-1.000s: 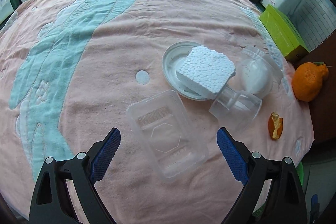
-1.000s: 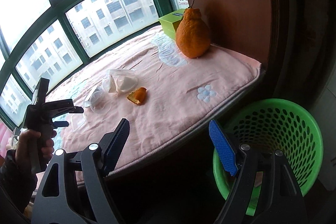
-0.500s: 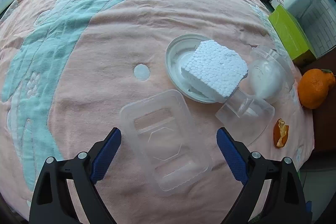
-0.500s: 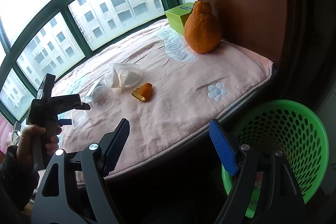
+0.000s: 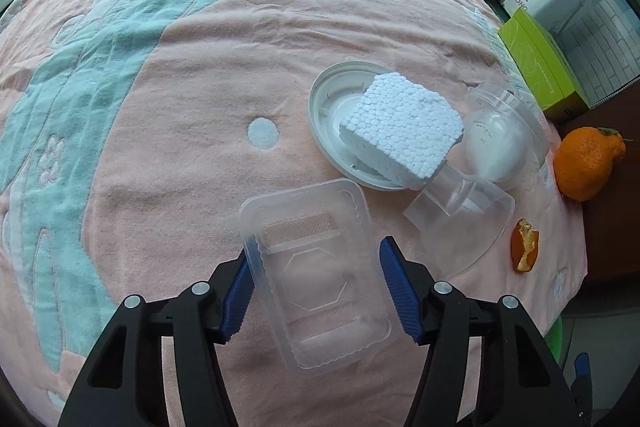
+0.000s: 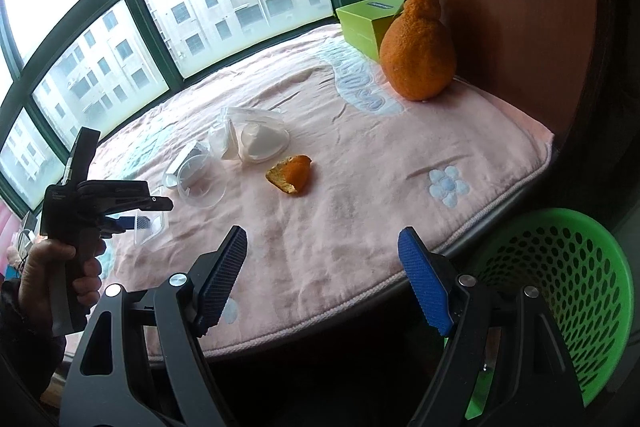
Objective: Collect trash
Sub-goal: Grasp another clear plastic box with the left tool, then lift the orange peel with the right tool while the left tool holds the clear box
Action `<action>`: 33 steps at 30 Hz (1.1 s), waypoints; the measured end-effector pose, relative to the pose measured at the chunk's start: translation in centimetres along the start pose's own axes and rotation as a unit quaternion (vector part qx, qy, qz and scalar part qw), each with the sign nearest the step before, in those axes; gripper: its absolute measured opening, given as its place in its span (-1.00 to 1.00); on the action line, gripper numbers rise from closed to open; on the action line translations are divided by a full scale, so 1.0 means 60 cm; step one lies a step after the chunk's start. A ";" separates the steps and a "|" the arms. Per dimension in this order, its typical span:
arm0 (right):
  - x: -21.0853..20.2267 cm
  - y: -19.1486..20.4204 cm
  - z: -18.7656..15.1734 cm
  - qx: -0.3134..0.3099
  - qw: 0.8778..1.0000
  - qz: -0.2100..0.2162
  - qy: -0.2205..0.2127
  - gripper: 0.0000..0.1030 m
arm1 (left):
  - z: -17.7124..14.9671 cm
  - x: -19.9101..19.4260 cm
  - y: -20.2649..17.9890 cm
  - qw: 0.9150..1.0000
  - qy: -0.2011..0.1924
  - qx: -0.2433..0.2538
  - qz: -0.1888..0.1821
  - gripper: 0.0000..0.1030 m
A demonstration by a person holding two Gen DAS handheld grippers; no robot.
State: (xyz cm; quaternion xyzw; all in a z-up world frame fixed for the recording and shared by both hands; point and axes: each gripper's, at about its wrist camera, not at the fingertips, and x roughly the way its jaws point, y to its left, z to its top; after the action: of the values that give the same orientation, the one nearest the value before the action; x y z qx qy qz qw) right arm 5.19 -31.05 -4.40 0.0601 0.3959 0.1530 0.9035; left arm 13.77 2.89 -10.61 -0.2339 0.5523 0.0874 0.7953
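Observation:
A clear rectangular plastic tray [image 5: 316, 279] lies on the pink cloth [image 5: 180, 67]. My left gripper [image 5: 316, 291] has closed in around it, a blue pad touching each long side. It also shows in the right wrist view [image 6: 132, 223]. Beyond the tray are a white lid [image 5: 332, 115] with a foam block [image 5: 404, 127], a clear cup [image 5: 464, 211], a clear container with white stuff [image 5: 496, 143] and an orange peel [image 5: 525, 246]. My right gripper [image 6: 322, 275] is open and empty above the cloth's front edge, the peel [image 6: 291, 174] ahead of it.
A green perforated basket [image 6: 560, 299] stands on the floor below the cloth's edge, at the right. A whole orange [image 6: 418, 47] and a green box [image 6: 366, 23] sit at the far right corner by the brown wall. Windows run along the back.
My left gripper moved forward and down over the clear tray and its jaws narrowed onto the tray's sides. My right gripper drifted a little toward the cloth and stayed open.

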 end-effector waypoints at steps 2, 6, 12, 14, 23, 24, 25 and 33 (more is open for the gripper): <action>0.018 0.010 0.007 -0.007 1.000 0.001 0.005 0.51 | -0.003 -0.005 0.004 1.000 0.001 0.002 -0.008 0.07; 0.059 0.031 0.021 -0.019 1.000 0.003 0.016 0.51 | -0.009 -0.014 0.010 1.000 0.001 0.010 -0.018 0.06; 0.131 0.058 0.044 -0.031 0.999 0.006 0.037 0.40 | -0.014 -0.035 0.016 0.999 0.000 0.025 -0.036 0.06; 0.156 0.065 0.051 -0.035 0.998 0.004 0.044 0.33 | -0.015 -0.043 0.019 0.999 0.000 0.028 -0.042 0.06; 0.236 0.072 0.066 -0.029 0.997 -0.012 0.074 0.12 | -0.017 -0.074 0.035 0.998 -0.008 0.034 -0.061 0.06; 0.243 0.072 0.068 -0.027 0.997 -0.015 0.076 0.10 | -0.018 -0.077 0.035 0.997 -0.008 0.035 -0.063 0.06; 0.248 0.072 0.068 -0.026 0.996 -0.019 0.078 0.09 | -0.018 -0.080 0.036 0.997 -0.009 0.036 -0.065 0.06; 0.249 0.068 0.070 -0.023 0.996 -0.038 0.074 -0.22 | -0.023 -0.094 0.027 0.996 -0.013 0.047 -0.077 0.05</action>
State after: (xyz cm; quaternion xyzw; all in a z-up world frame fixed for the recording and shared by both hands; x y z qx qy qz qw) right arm 16.92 -22.28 -11.03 0.0131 0.4599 0.1319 0.8780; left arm 9.85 4.34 -6.28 -0.2370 0.5258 0.0025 0.8169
